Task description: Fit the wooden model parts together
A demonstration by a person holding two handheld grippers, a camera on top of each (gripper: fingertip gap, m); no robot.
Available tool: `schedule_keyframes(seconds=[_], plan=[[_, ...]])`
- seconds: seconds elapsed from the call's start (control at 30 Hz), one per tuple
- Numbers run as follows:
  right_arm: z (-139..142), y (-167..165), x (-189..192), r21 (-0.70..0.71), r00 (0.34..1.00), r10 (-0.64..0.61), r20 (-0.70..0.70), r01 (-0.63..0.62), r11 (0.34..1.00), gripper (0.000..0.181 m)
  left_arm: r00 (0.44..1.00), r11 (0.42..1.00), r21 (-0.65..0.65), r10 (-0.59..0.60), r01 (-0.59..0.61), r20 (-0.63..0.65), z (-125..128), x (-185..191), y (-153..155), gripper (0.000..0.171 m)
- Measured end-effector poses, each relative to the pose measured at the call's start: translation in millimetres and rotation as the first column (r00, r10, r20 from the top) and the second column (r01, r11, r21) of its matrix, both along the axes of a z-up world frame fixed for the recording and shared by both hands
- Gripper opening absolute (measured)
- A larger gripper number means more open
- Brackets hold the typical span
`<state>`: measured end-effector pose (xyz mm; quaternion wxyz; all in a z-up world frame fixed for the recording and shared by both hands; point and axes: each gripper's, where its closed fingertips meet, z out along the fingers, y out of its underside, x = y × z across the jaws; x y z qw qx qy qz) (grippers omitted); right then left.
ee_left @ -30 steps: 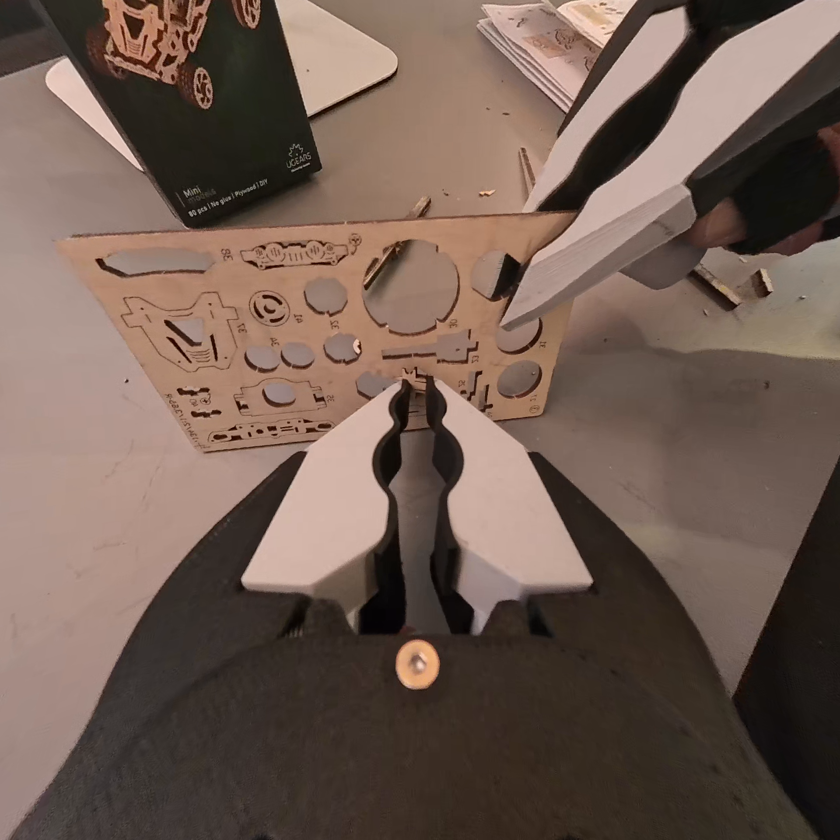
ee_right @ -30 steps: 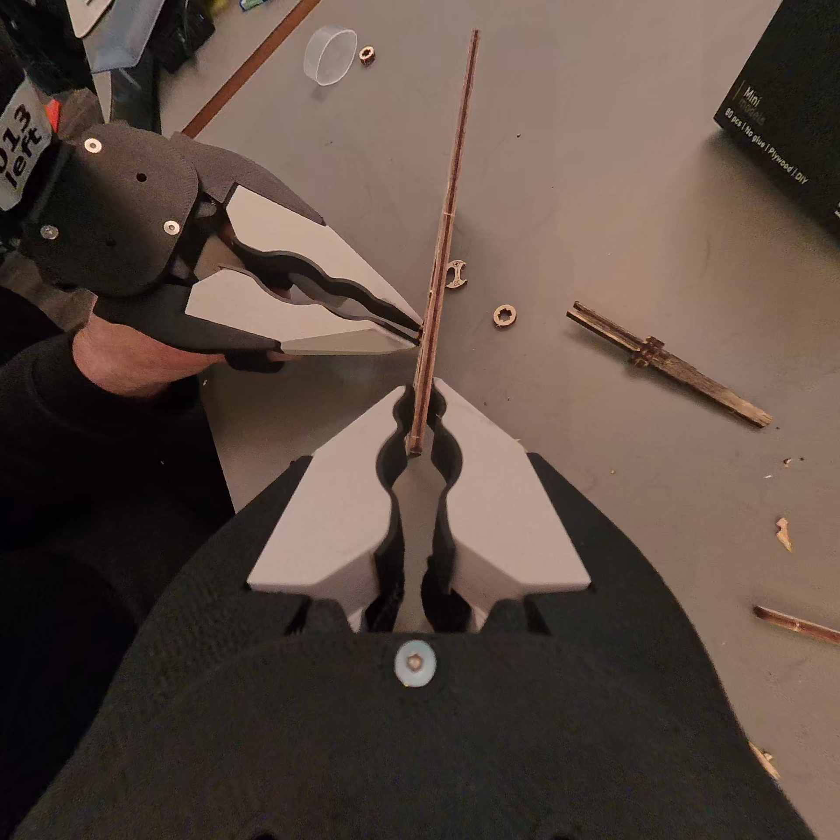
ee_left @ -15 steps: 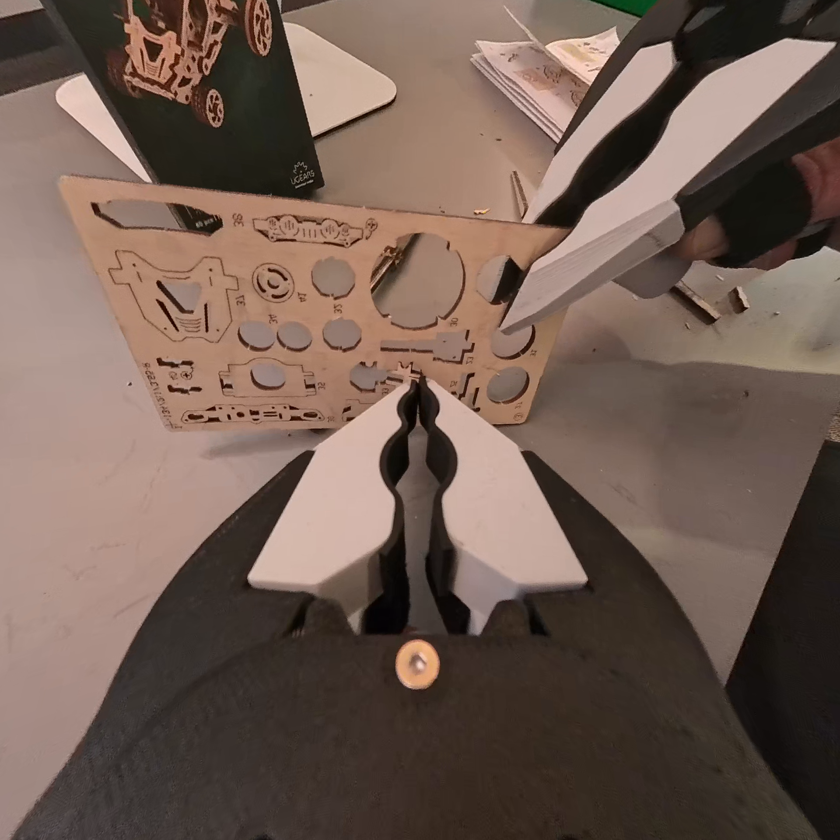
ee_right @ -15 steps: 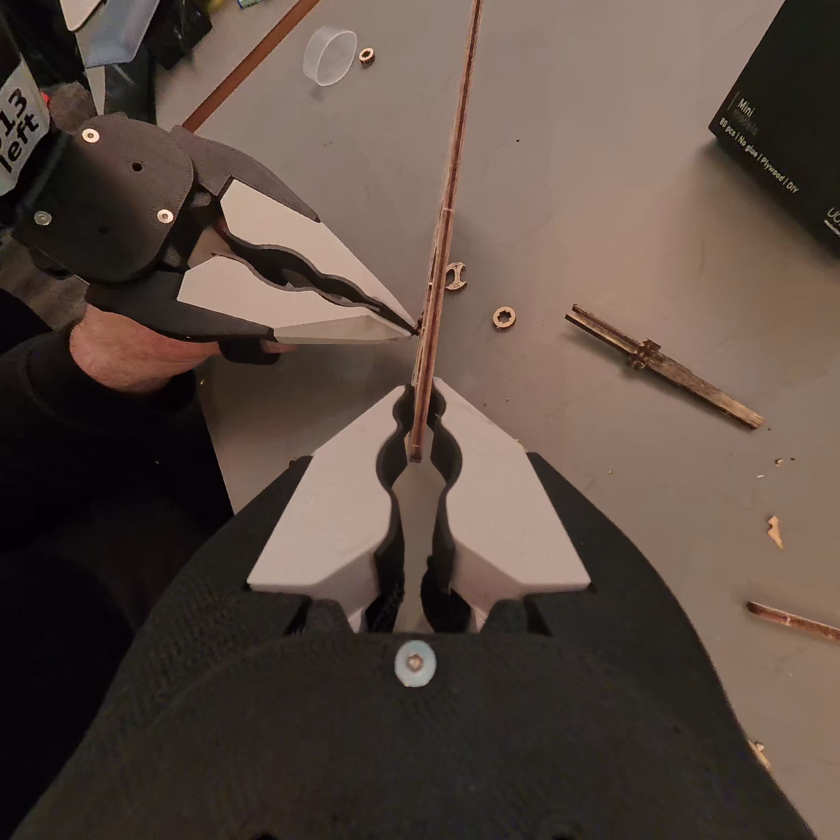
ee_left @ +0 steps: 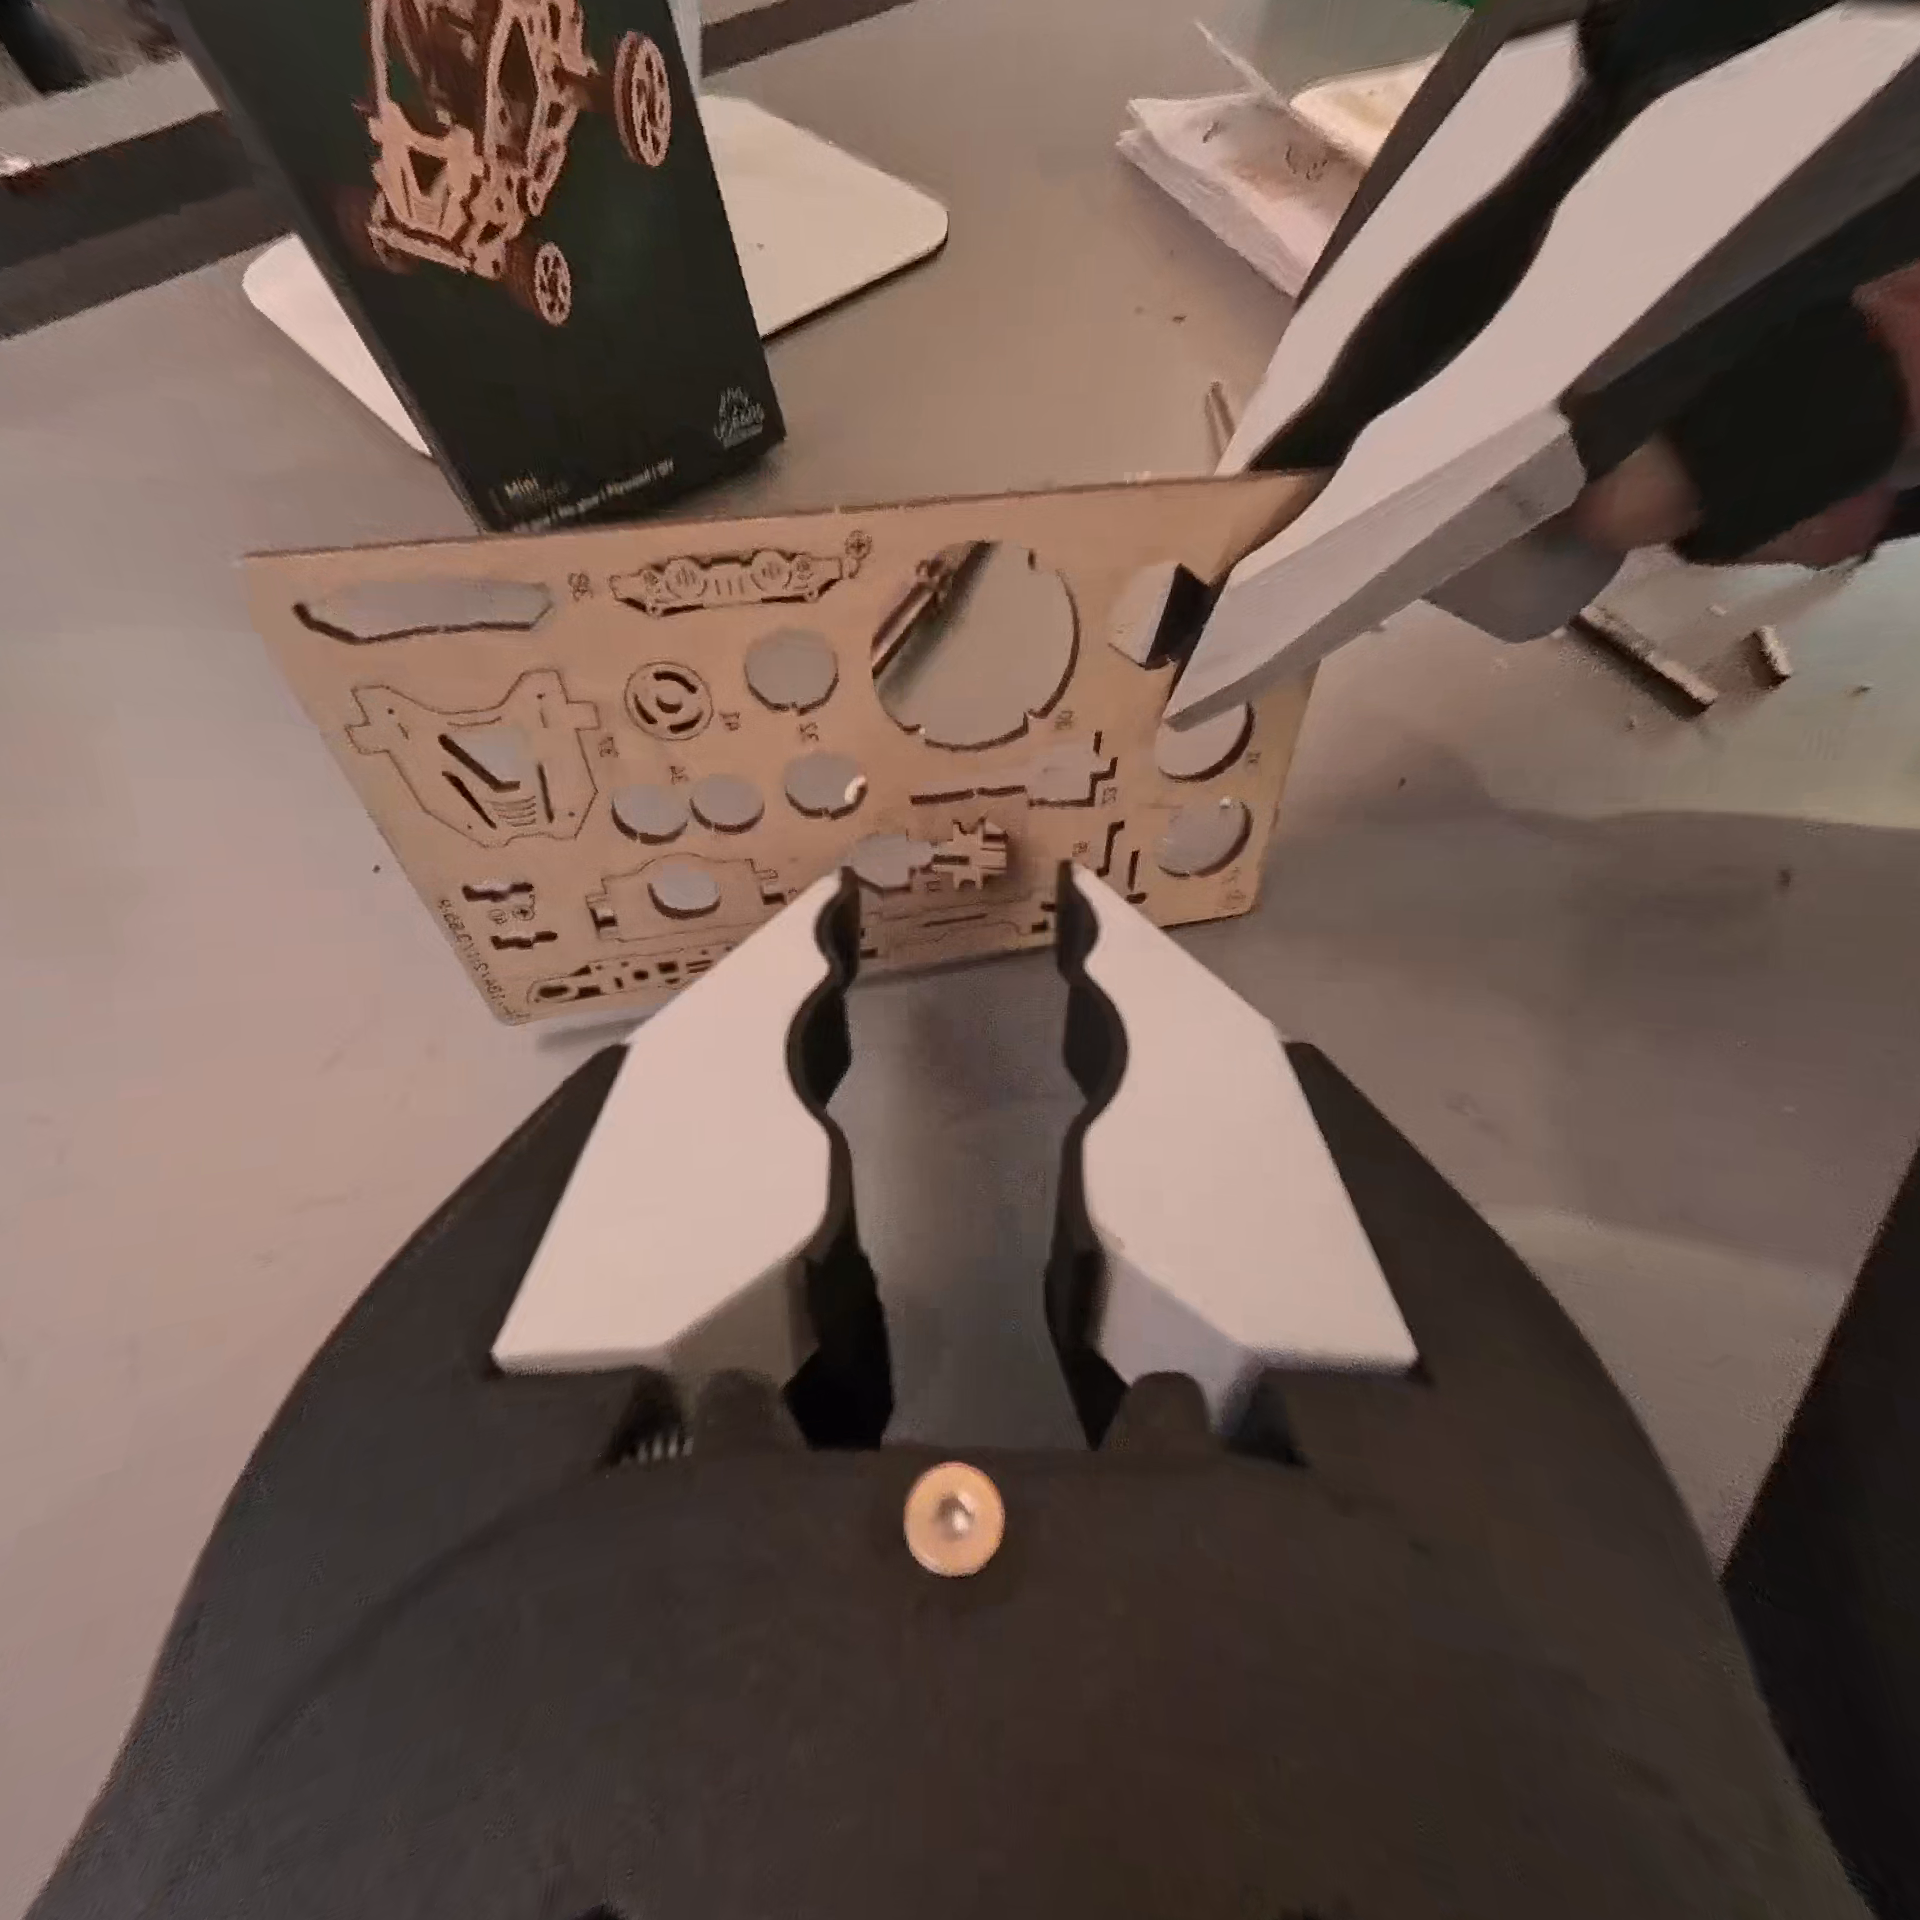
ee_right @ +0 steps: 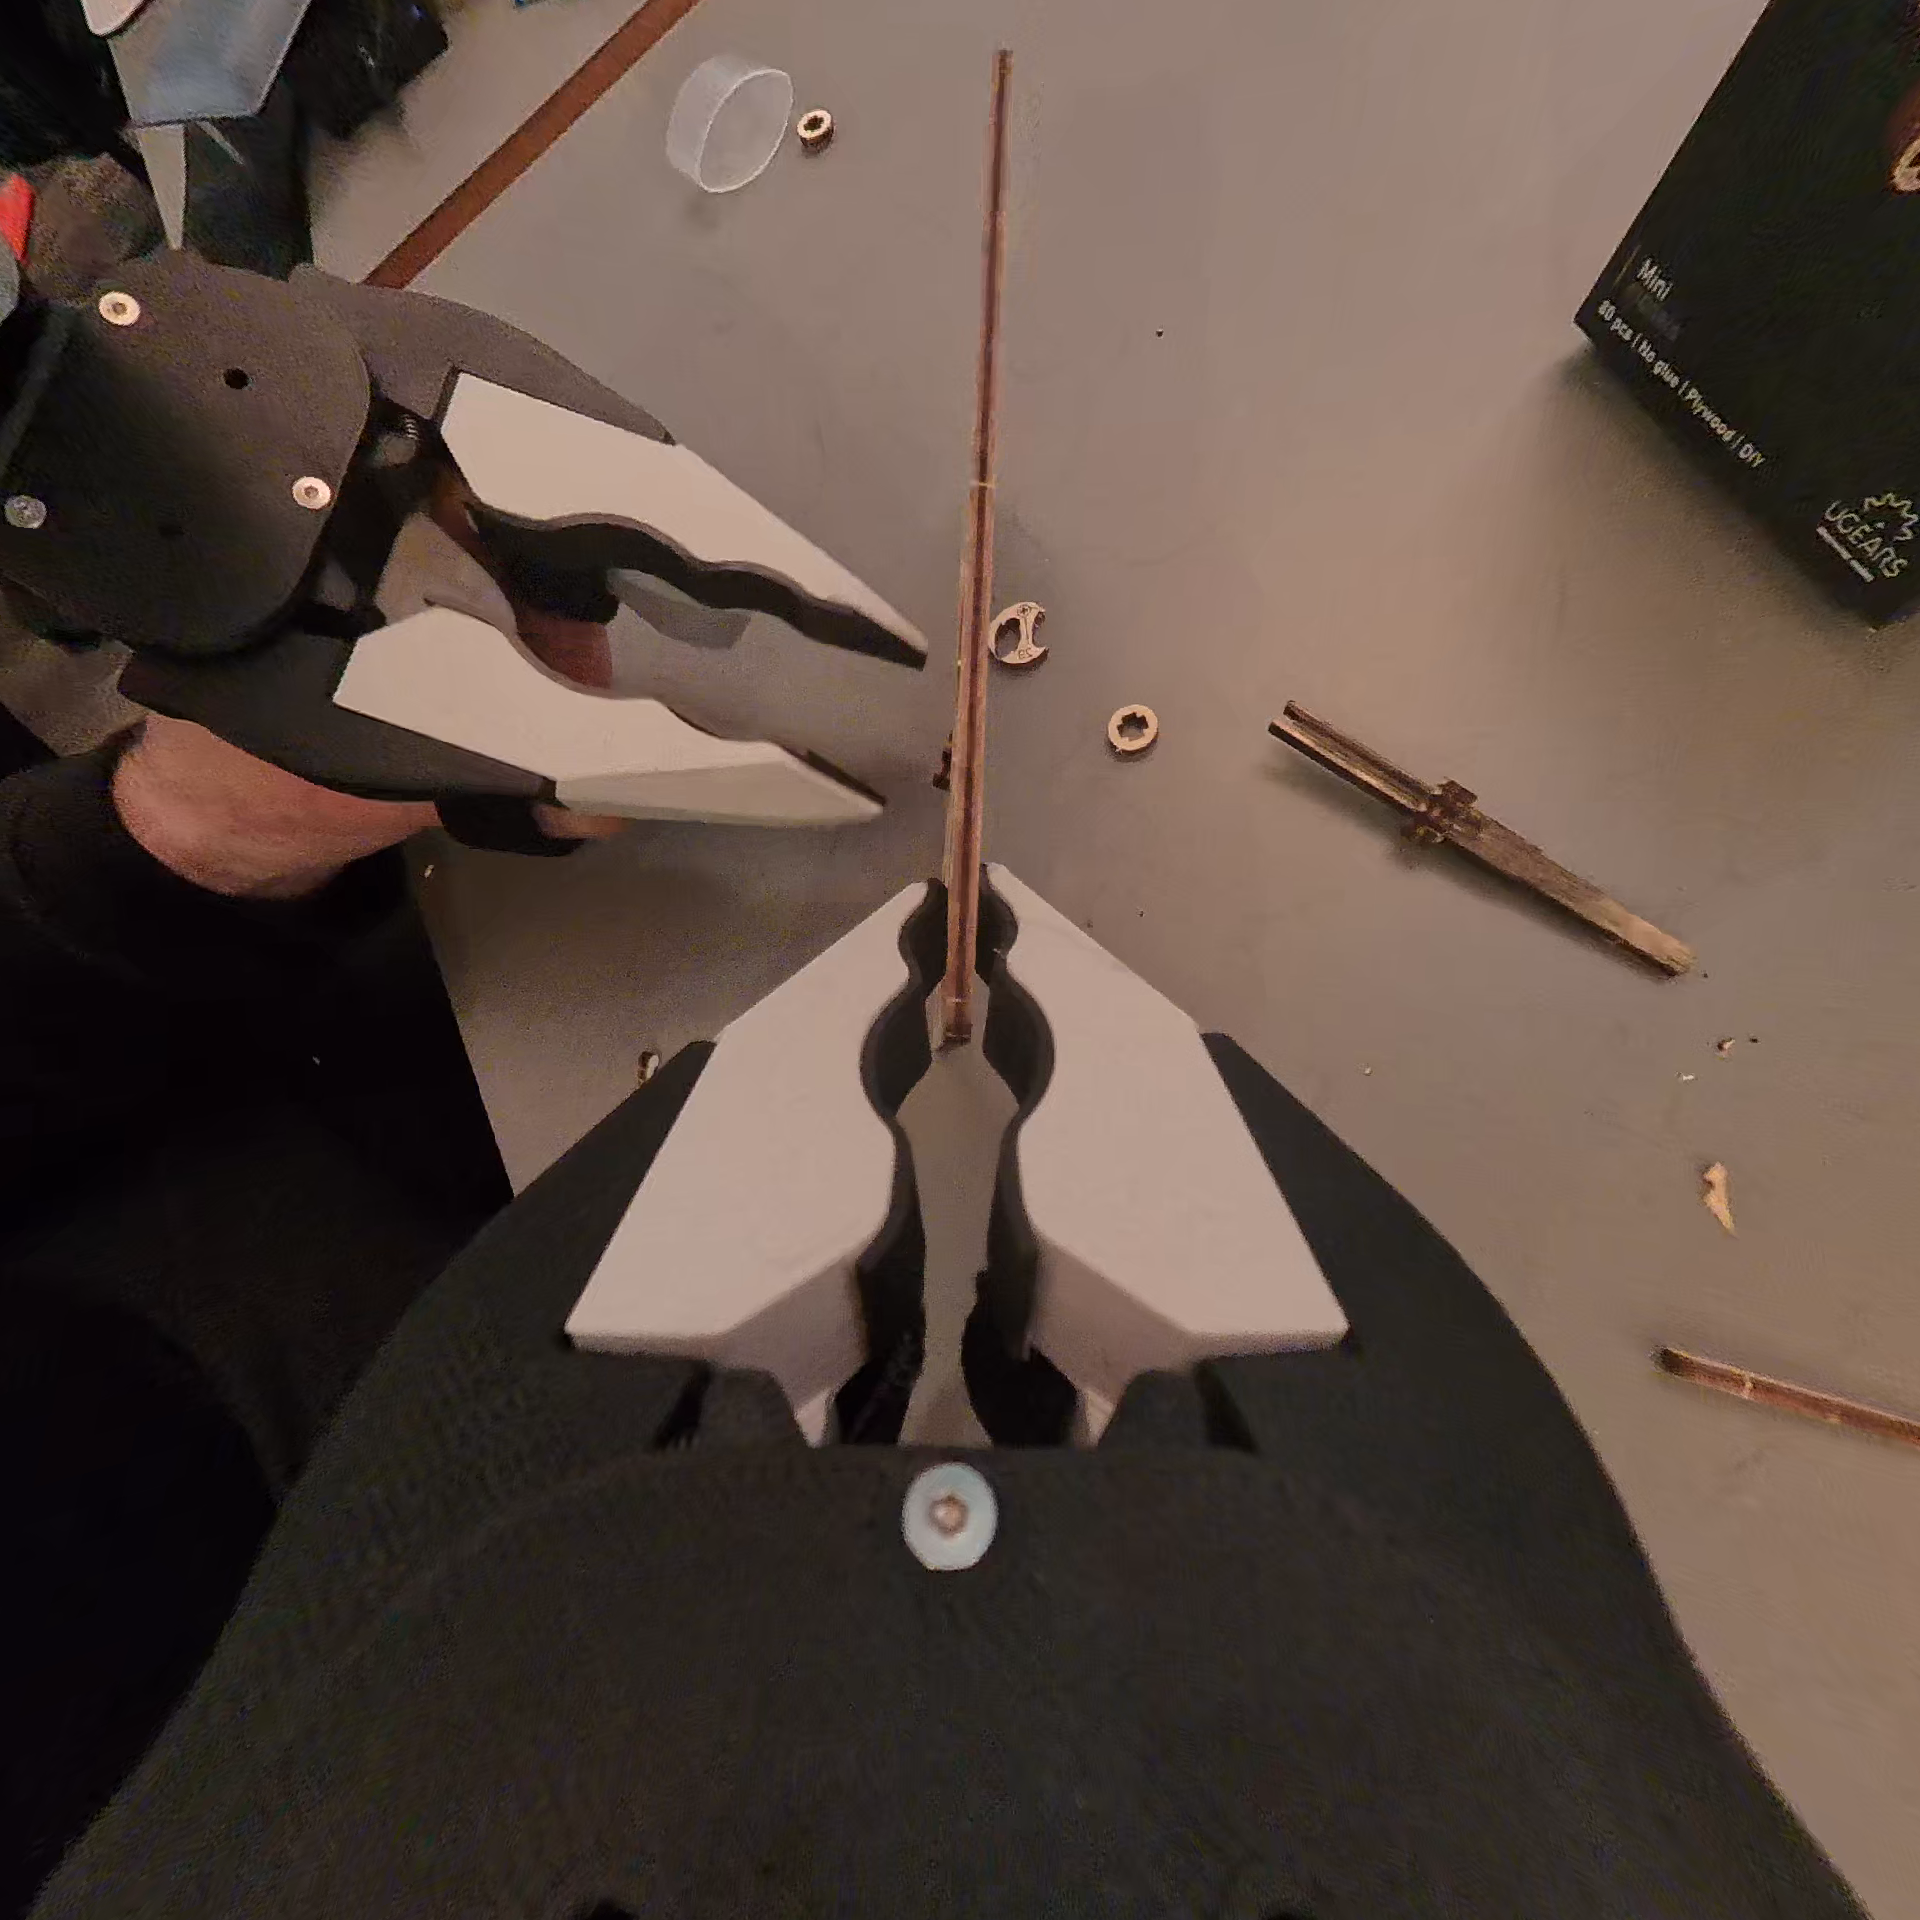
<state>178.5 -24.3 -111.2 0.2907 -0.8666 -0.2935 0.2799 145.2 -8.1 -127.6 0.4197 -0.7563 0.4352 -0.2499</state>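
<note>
so, two grippers over one grey table (ee_right: 1351, 436): the right gripper (ee_right: 961, 894) is clamped on the near edge of the single plywood parts sheet (ee_left: 727, 748), holding it upright on edge, while the left gripper (ee_left: 956, 888) has its jaws spread apart, empty, just before the sheet's face. around it i count one black kit box (ee_left: 520, 239), one clear ring (ee_right: 732, 123), two loose round wooden bits (ee_right: 1130, 729), one notched wooden stick (ee_right: 1475, 836) and one paper stack (ee_left: 1247, 177).
</note>
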Motion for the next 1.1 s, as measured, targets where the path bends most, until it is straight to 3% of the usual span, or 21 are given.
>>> schedule_keyframes(seconds=[0.13,0.23,0.3,0.43,1.1], plan=[[-2,1,0,0.004,1.0,0.01,0.022,-0.01,1.0,0.001,0.998,1.0,-0.011,0.005,-0.006,-0.061,-9,6,5,0.047],[-2,0,0,0.0,1.0,0.015,0.021,-0.015,1.0,0.002,1.0,0.998,-0.063,0.02,-0.02,-0.012,-6,2,10,0.032],[-2,-1,-1,0.002,1.0,0.018,0.023,-0.018,1.0,0.001,0.999,0.998,-0.05,0.037,-0.036,0.025,-1,-2,14,0.033],[-2,0,0,-0.006,1.0,0.013,0.012,-0.013,1.0,0.001,1.0,1.0,-0.011,0.019,-0.019,-0.012,-3,1,11,0.046],[-2,0,-2,-0.016,1.0,0.019,0.0,-0.019,1.0,0.001,0.99,0.993,-0.009,0.115,-0.116,-0.08,-11,-5,18,0.072]])
